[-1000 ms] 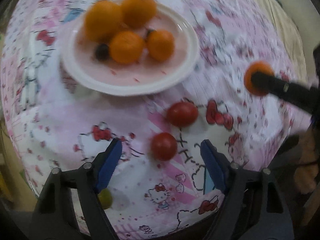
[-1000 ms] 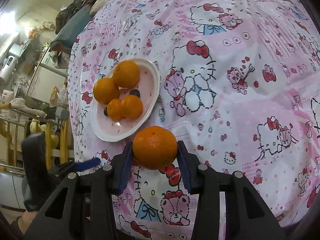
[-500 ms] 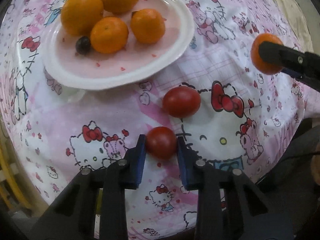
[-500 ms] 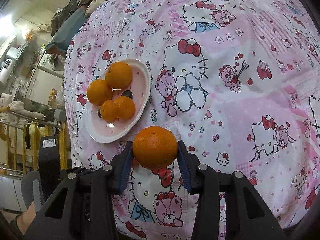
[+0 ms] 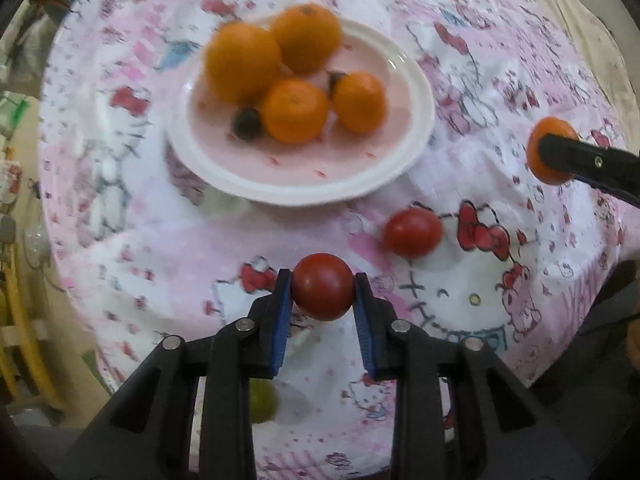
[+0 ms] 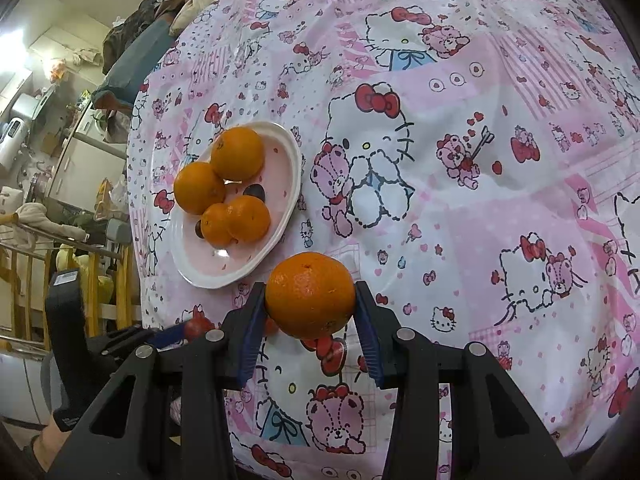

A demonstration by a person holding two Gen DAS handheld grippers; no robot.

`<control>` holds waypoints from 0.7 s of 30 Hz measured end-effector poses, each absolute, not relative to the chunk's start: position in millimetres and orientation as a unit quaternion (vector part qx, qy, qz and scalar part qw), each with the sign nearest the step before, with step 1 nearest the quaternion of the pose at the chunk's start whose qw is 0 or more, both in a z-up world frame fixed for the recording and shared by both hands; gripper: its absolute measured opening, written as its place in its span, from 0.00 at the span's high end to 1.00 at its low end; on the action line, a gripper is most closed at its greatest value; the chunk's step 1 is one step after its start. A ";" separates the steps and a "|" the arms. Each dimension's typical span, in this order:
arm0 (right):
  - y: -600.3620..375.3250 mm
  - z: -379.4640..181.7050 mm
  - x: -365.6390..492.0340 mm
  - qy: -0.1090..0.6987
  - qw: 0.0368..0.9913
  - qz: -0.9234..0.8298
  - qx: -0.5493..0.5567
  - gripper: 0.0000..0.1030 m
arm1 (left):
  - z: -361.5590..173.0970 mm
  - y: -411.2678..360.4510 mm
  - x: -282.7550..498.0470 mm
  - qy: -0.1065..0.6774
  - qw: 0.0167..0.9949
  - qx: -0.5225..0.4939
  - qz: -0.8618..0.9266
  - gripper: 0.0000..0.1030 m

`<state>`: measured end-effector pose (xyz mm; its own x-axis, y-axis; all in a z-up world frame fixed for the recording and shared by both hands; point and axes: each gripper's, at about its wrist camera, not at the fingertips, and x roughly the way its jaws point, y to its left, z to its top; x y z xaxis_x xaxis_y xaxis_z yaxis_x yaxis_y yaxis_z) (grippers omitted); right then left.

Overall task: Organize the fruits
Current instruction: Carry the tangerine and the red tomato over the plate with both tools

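In the left wrist view, a green fruit (image 5: 262, 400) lies low left of centre, half hidden behind a finger. Upper centre sits the plate (image 5: 416, 80) with four oranges (image 5: 294, 116) and two small dark fruits (image 5: 247, 122). At lower centre the left gripper (image 5: 323, 304) pinches a tomato (image 5: 323, 286) between its blue pads, and the tomato seems lifted just clear of the tablecloth (image 5: 160, 248). A second tomato (image 5: 412, 232) lies on the cloth to the right, between plate and frame edge. At far right the right gripper's finger crosses a held orange (image 5: 550, 132).

In the right wrist view, the plate (image 6: 294, 152) is left of centre, and the right gripper (image 6: 310, 320) at lower centre clamps that orange (image 6: 310, 294) above the cloth, near the plate's lower rim.

The step in hand looks like carrying: both grippers are loaded, neither fruit yet set down. Next, each likely needs a short move over the plate, lowering into a free spot at its bare near side, then spreading the jaws without nudging the oranges already piled there.

No brand or readable writing shows; the cloth carries only cartoon cat and bear prints.
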<state>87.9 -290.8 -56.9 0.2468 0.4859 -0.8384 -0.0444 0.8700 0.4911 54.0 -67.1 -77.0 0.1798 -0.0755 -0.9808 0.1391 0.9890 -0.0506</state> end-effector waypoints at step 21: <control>-293.3 -16.1 107.3 0.546 0.792 0.185 0.201 0.57 | -2.9 18.3 60.1 0.526 0.847 -0.080 0.001 0.75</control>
<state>107.3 -293.3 -16.1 0.3363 0.5124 -0.7901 -0.0740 0.8508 0.5202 60.1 18.3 -2.9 0.4462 -0.0835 -0.8910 -0.0853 0.9871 -0.1352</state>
